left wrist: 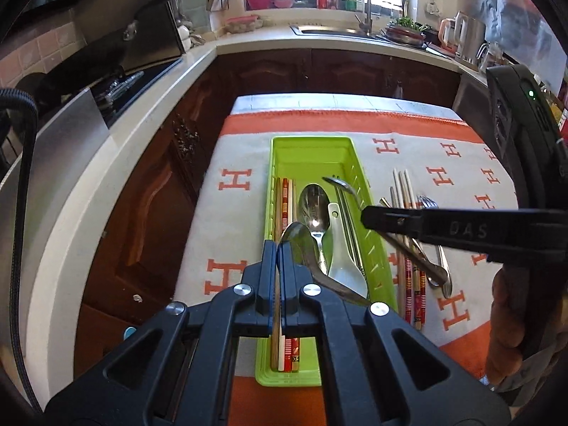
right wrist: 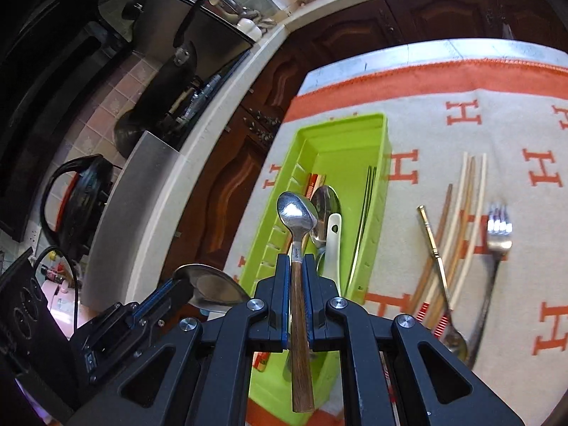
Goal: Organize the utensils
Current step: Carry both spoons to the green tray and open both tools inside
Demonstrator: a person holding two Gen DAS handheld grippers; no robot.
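Observation:
A lime-green tray (left wrist: 273, 163) (right wrist: 340, 120) lies on the H-patterned cloth (left wrist: 230, 213). In it are red chopsticks (left wrist: 285, 195), a metal spoon (left wrist: 312, 202), a white ceramic spoon (left wrist: 340, 252) and metal chopsticks (right wrist: 365, 209). My left gripper (left wrist: 278, 248) (right wrist: 177, 280) is shut and pinches the bowl of a large metal spoon (left wrist: 298, 236) (right wrist: 213, 285) over the tray's near end. Above the tray's right wall, my right gripper (right wrist: 300, 262) (left wrist: 369, 218) is shut on a wooden-handled spoon (right wrist: 296, 213) (left wrist: 342, 184).
Right of the tray, loose chopsticks (right wrist: 468, 195), a fork (right wrist: 498, 234) and a gold-handled spoon (right wrist: 436, 259) lie on the cloth. A pale counter (left wrist: 106, 149) with a stove runs along the left, and a sink (left wrist: 330, 30) sits at the back. A person's hand (left wrist: 511, 319) is at right.

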